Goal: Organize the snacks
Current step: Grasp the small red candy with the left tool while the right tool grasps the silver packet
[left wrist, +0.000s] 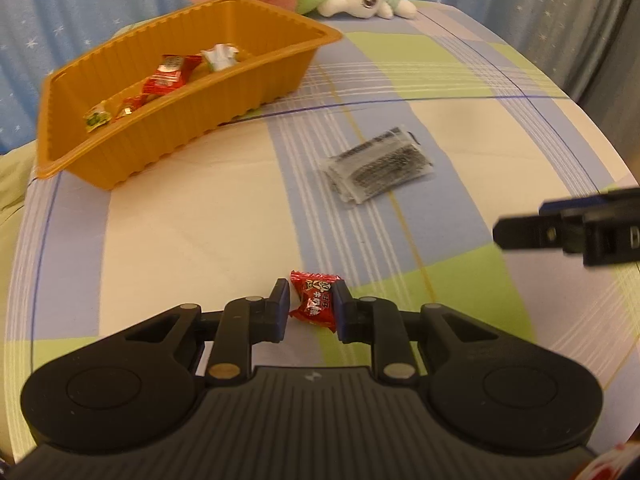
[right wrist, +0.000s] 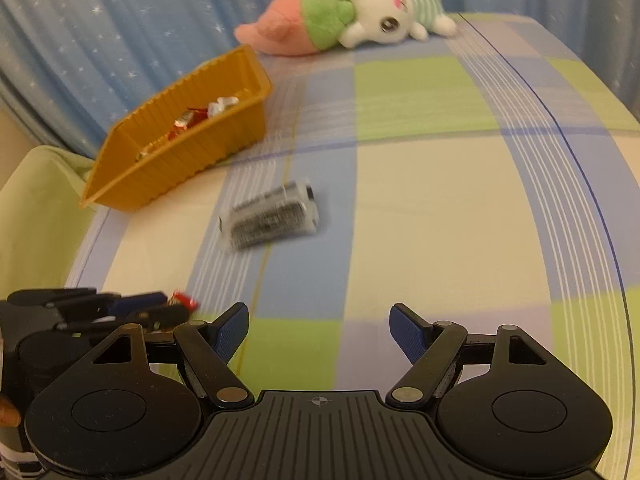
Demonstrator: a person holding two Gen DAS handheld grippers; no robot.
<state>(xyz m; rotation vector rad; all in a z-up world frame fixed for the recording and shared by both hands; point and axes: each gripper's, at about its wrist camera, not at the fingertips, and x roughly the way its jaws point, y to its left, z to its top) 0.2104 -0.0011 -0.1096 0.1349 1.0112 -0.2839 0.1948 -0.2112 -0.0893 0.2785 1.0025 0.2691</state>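
Left gripper [left wrist: 310, 304]: jaws nearly closed round a red candy [left wrist: 314, 300] on the bedsheet [left wrist: 460, 128], w/ one pad touching and a slight gap at the other. Right gripper [right wrist: 319, 330]: jaws wide apart, holding nothing. Orange tray [left wrist: 132, 152] w/ other sweets sits well beyond the candy; clear packet [left wrist: 378, 164] lies between tray and candy, off to the right.

Red crinkled-foil wrapped candy [left wrist: 313, 301]: lies on the checked cloth, apart from the tray. Clear plastic sachet with dark printed contents [left wrist: 380, 164]: flat on a blue stripe, near the tray. Ribbed orange plastic tray [left wrist: 256, 80]: upright, holds several red, green and white wrapped sweets [left wrist: 170, 76].
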